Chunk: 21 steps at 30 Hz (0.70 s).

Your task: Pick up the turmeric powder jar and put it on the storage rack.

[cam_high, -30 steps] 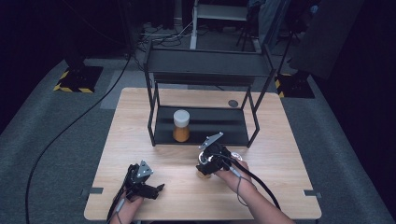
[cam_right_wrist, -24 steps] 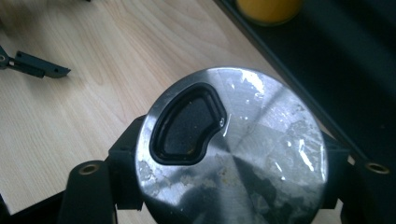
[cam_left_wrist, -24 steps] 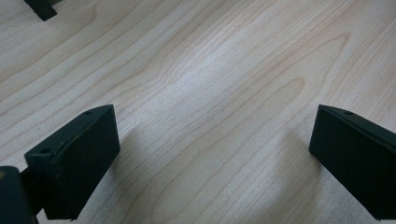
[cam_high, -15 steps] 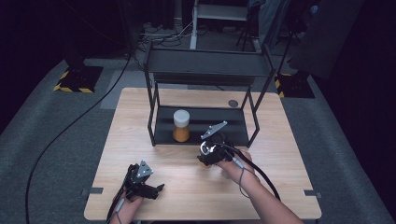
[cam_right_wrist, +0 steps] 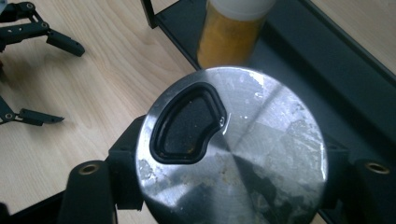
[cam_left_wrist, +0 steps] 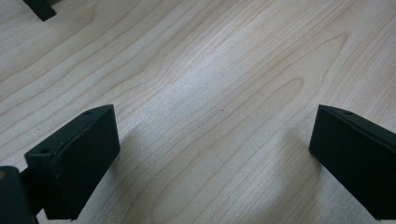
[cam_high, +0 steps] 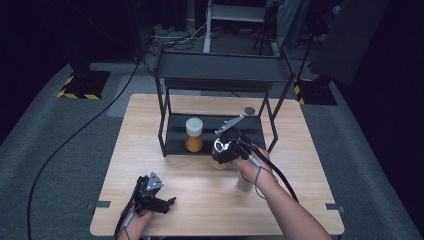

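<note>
Bright lit table (cam_high: pixel 150 125), dark surroundings, glare on metal lid (cam_right_wrist: pixel 261 140)

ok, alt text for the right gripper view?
The right gripper is shut on a jar with a round silver lid that has a dark curved opening. Beyond stands a jar of orange powder on the black shelf, with the wooden table alongside.

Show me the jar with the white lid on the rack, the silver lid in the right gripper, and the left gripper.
jar with the white lid (cam_high: pixel 194 135), high view, on its body.
silver lid (cam_right_wrist: pixel 261 154), right gripper view, on its flat top.
left gripper (cam_left_wrist: pixel 212 158), left gripper view, midway between its open jaws.
</note>
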Motion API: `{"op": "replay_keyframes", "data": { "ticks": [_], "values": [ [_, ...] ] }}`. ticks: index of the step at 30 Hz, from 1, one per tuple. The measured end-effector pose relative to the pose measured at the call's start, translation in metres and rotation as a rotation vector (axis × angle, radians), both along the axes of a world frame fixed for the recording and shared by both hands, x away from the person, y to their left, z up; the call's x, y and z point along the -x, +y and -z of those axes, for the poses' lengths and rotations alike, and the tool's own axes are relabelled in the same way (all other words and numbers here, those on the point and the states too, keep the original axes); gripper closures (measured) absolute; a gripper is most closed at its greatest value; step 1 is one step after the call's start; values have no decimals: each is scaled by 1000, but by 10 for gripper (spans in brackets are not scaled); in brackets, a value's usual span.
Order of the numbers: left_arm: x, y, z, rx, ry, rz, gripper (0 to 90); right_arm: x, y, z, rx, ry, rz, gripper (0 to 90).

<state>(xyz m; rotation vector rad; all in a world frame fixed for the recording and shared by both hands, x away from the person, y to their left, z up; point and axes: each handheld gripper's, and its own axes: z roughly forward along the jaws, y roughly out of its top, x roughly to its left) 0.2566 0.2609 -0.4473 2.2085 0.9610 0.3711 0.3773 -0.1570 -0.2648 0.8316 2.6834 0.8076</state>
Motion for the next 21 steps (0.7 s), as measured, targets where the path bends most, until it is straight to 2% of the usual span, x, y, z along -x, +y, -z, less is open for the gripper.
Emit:
{"op": "replay_keyframes", "data": {
  "ticks": [11,21],
  "values": [
    [0,0,0,1,0,0,19,-26,11,-4,6,-1,30,317],
    [0,0,0,1,2,-1,19,-55,20,7,16,20,74,317]
  ]
}}
